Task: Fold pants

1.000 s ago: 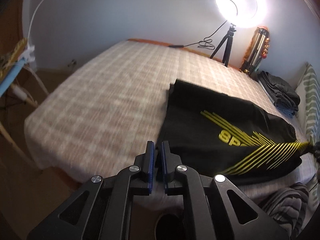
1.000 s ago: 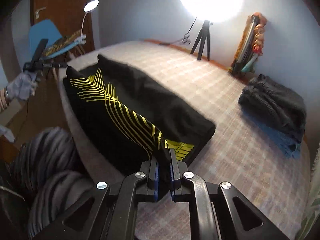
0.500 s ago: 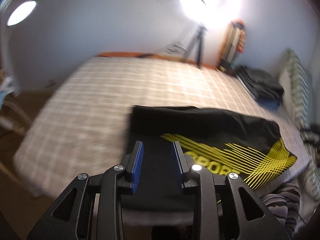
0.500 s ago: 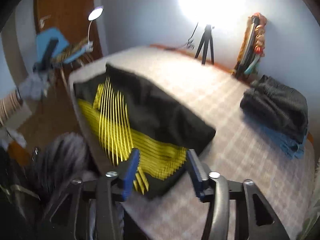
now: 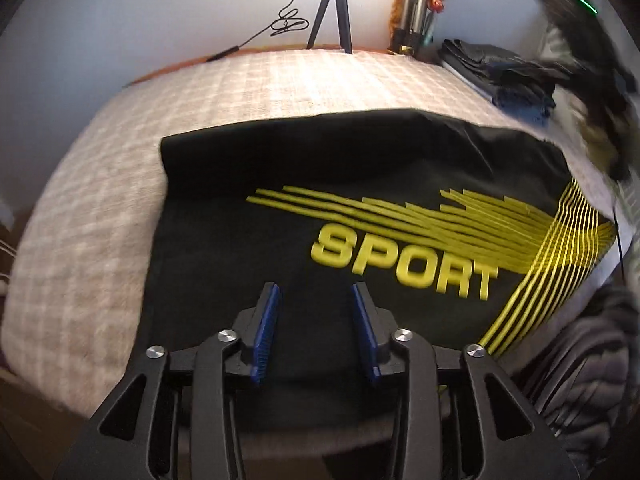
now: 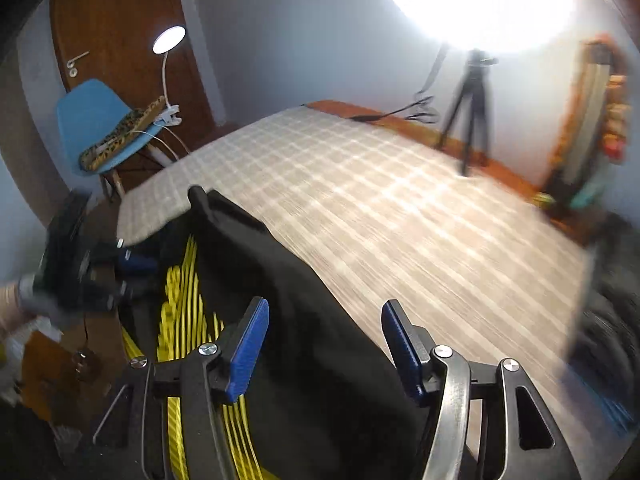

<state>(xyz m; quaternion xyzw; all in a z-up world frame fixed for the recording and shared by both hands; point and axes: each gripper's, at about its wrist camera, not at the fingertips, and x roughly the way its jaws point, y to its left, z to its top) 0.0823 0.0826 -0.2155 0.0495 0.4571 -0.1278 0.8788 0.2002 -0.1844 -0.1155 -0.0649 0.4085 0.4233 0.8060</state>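
The black pants (image 5: 360, 184) with yellow stripes and the word SPORT lie folded flat near the front edge of the checked bed (image 5: 280, 76). My left gripper (image 5: 316, 292) is open and empty, just above the pants' near edge. My right gripper (image 6: 324, 312) is open and empty above the pants' other end (image 6: 304, 320). In the right wrist view the left gripper (image 6: 132, 268) shows blurred at the far left. In the left wrist view the right gripper (image 5: 588, 40) is a dark blur at the top right.
A folded pile of dark clothes (image 5: 500, 68) lies on the bed's far right corner. A ring light on a tripod (image 6: 472, 96) stands behind the bed. A blue chair (image 6: 100, 120) with a clip lamp stands by the wooden door. Striped clothing (image 5: 592, 360) is at the lower right.
Both grippers were shut on the pants' near edge one second ago and have opened and let go. Both cameras have swung; the pants now lie flat and unheld.
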